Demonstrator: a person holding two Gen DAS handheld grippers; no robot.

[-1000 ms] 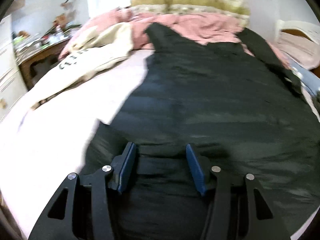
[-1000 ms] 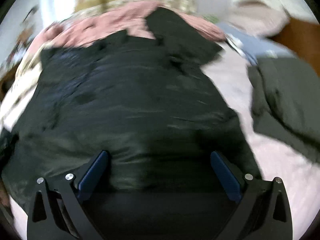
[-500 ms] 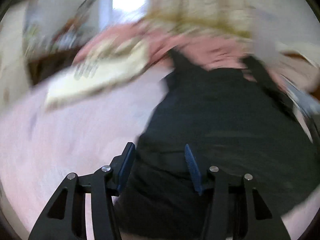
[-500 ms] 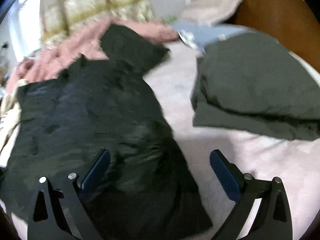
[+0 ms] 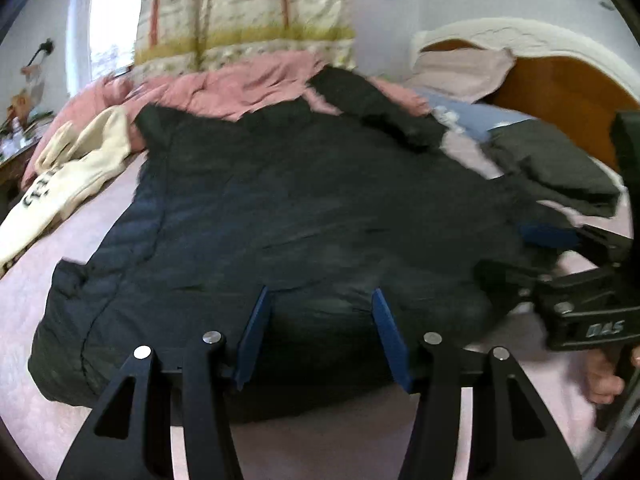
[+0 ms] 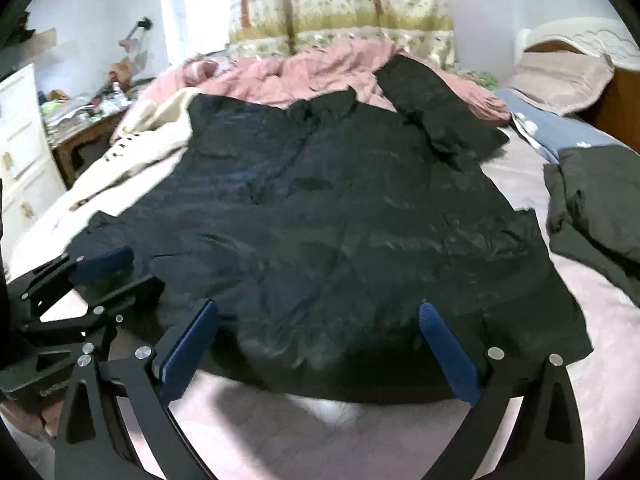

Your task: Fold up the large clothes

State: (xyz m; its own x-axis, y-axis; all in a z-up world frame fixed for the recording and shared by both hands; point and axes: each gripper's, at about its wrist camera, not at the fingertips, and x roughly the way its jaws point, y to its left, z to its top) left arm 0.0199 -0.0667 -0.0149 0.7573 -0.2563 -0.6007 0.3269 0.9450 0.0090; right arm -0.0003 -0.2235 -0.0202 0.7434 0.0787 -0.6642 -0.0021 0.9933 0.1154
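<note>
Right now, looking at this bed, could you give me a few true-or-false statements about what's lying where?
1. The big black puffy jacket lies spread on the pale pink bedsheet. True.
2. Both tongs are clamped on the jacket. False: left tongs and right tongs are open, gripping nothing.
3. A folded dark grey garment lies right of the jacket. True.
4. The cream sweatshirt with dark lettering covers the jacket's middle. False: it lies beside its left edge.
</note>
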